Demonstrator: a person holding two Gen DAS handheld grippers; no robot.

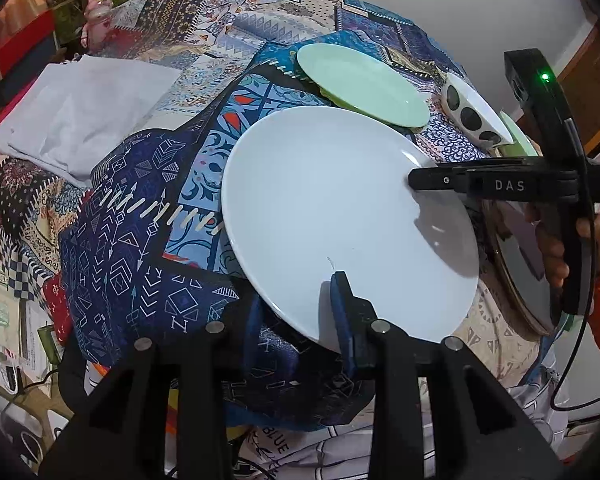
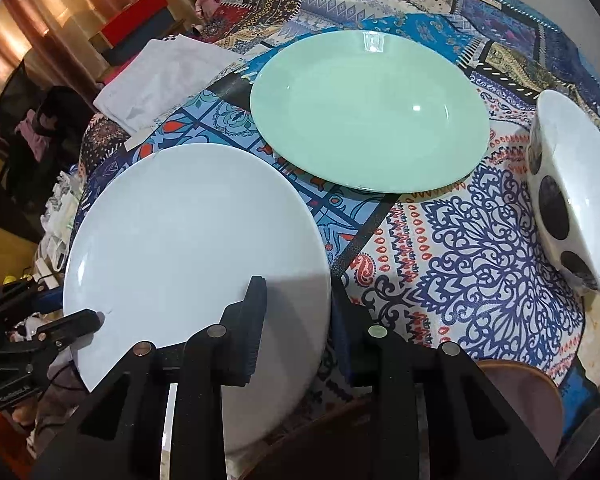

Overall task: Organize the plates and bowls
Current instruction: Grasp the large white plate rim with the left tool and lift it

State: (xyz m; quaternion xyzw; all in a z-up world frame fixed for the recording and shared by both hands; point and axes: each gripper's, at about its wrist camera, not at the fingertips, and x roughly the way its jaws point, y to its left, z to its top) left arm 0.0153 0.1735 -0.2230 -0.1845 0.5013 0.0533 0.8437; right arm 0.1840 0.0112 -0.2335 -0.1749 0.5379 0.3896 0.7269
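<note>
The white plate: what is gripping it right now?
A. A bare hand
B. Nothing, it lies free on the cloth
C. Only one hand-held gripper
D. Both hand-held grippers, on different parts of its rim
D: the white plate has the left hand-held gripper clamped over its near rim, while the right hand-held gripper clamps another part of the rim, one finger above and one below.

Both wrist views look steeply down, close, sharing the white plate [image 1: 340, 216] [image 2: 188, 248]

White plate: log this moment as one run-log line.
white plate | held at two rim spots | left gripper shut on rim | right gripper shut on rim | green plate on cloth | dotted bowl apart
</note>
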